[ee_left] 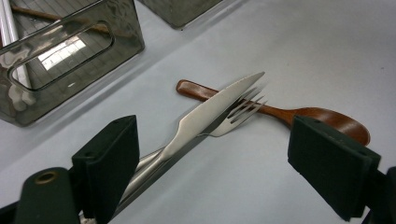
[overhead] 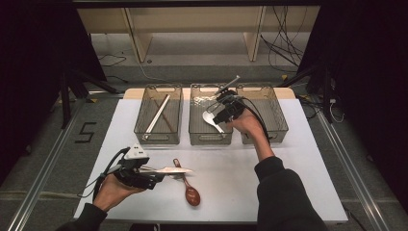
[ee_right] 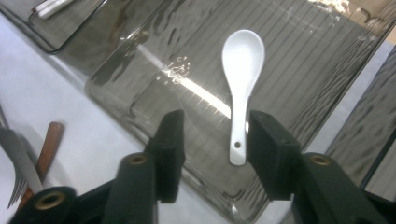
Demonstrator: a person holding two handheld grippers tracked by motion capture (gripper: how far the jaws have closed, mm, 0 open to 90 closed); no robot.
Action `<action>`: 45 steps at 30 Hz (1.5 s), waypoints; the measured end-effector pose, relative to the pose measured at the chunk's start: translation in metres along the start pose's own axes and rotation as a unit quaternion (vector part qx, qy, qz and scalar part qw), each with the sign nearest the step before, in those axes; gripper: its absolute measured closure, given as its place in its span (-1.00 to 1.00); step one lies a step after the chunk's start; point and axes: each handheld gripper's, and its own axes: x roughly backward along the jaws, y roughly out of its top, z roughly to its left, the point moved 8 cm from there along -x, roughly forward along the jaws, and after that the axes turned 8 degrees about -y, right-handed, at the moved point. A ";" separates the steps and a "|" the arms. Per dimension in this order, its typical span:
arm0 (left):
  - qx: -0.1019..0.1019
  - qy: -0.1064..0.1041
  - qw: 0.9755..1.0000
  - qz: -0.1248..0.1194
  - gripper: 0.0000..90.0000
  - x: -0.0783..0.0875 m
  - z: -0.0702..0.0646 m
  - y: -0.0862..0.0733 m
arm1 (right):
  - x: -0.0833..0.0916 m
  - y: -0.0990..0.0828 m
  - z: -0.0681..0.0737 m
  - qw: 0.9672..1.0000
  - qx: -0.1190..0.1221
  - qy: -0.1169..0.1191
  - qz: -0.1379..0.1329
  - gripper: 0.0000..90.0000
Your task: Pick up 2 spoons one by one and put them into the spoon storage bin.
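High view: floor mark "5" (overhead: 85,132); both grippers' fingers spread, holding nothing.

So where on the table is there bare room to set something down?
Free: the white table right of the wooden spoon, below the right bin; also the near-left strip under the left bin. Crowded: around the knife and fork.

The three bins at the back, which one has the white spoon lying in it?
The middle bin, with the white spoon on its floor below the right gripper. The left bin holds chopsticks; the right bin looks empty.
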 end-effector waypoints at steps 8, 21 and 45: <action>0.011 -0.002 1.000 0.017 -0.64 -0.003 -0.005 -0.002 | 0.023 -0.022 0.000 1.000 0.013 0.003 -0.023 0.02; 0.050 -0.023 0.997 0.055 -0.61 -0.016 -0.020 -0.007 | 0.053 -0.083 0.013 0.998 0.033 0.009 -0.057 -0.10; 0.049 -0.055 0.993 0.087 -0.36 -0.042 -0.047 -0.008 | 0.047 -0.160 0.027 0.999 0.035 0.005 -0.035 -0.26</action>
